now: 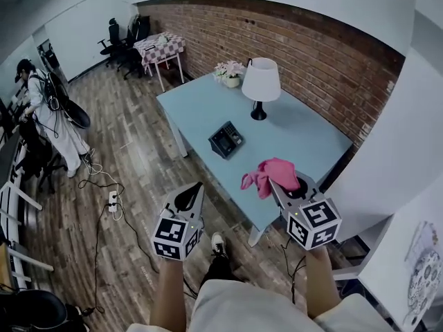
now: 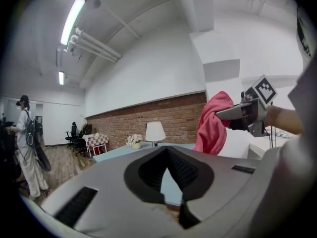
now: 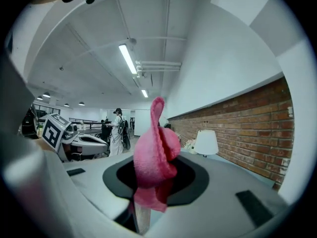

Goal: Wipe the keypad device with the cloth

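Note:
The keypad device [image 1: 226, 140], a dark box with a small screen, lies on the light blue table [image 1: 304, 140] near its left front edge. A pink cloth [image 1: 270, 173] hangs bunched from my right gripper [image 1: 278, 182], which is shut on it above the table's near corner. In the right gripper view the cloth [image 3: 155, 155] sticks up between the jaws. My left gripper [image 1: 188, 198] is held over the floor, left of the table, shut with nothing in it. From the left gripper view the cloth [image 2: 213, 125] and the right gripper [image 2: 247, 112] show at the right.
A white lamp [image 1: 261, 84] and a pot of flowers [image 1: 230, 72] stand at the table's far end. A person [image 1: 48, 113] stands at the far left beside cables [image 1: 104, 192] on the wood floor. A brick wall [image 1: 311, 54] runs behind the table.

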A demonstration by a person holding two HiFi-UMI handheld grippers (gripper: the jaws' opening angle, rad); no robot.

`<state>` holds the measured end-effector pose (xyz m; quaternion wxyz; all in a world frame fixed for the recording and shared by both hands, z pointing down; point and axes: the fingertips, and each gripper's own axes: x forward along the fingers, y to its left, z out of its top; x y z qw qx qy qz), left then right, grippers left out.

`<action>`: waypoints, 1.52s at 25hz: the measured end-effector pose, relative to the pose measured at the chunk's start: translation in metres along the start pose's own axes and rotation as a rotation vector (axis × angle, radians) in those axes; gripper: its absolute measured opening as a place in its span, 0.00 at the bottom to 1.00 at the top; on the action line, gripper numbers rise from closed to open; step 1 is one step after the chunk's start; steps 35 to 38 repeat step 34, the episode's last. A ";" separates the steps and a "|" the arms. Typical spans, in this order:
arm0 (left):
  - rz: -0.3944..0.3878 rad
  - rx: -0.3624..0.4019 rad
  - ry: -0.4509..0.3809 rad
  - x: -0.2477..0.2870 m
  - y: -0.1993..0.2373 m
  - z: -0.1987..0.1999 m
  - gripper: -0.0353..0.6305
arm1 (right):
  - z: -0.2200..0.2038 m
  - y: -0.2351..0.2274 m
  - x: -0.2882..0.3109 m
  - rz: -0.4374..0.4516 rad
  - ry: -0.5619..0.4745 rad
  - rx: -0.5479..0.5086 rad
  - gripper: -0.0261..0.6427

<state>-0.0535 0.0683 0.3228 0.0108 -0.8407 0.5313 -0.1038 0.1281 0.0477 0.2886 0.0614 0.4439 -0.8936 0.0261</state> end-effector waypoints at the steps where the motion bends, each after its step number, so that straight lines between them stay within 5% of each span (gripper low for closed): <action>1: 0.007 0.009 -0.010 -0.008 -0.003 0.006 0.10 | 0.005 0.006 -0.005 0.007 -0.009 -0.010 0.23; 11: 0.081 0.142 -0.103 -0.066 -0.029 0.053 0.10 | 0.030 0.042 -0.042 0.051 -0.067 -0.036 0.22; 38: 0.101 0.141 -0.138 -0.113 -0.028 0.069 0.10 | 0.033 0.073 -0.063 0.039 -0.060 -0.031 0.22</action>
